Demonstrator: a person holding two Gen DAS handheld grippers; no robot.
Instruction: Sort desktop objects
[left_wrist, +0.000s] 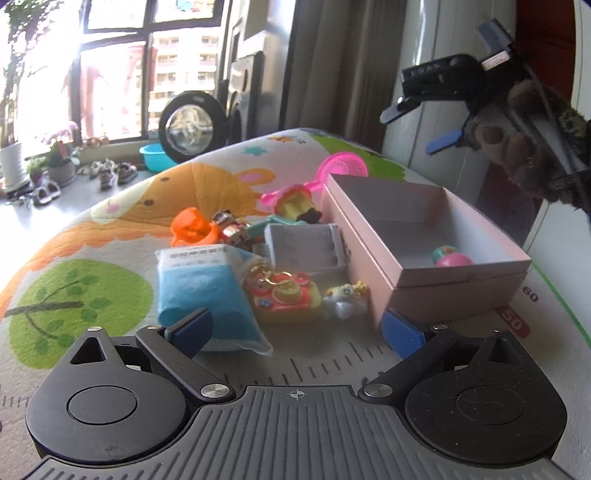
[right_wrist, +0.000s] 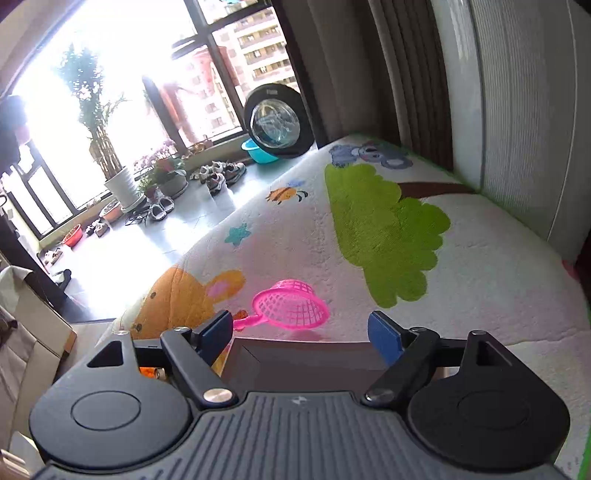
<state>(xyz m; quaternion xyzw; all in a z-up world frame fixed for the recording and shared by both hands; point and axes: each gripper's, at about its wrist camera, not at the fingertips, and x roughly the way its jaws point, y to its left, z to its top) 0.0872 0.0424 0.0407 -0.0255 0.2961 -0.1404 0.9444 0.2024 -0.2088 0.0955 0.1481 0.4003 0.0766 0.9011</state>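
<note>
Play mat (left_wrist: 92, 280) carries the clutter. Pink box (left_wrist: 373, 273) open, one ball (left_wrist: 452, 258) inside; blue pack (left_wrist: 207, 291), yellow toy camera (left_wrist: 286, 299), white figure (left_wrist: 345, 301) lie outside beside it. Left gripper (left_wrist: 295, 328) and right gripper (right_wrist: 301, 332): jaws wide, empty. Risk: crowded toys, left jaws may knock a neighbour.

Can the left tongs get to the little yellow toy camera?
Probably yes. The left tongs are open and empty, the yellow toy camera lies just ahead between them, uncovered, though the blue packet crowds one side.
</note>
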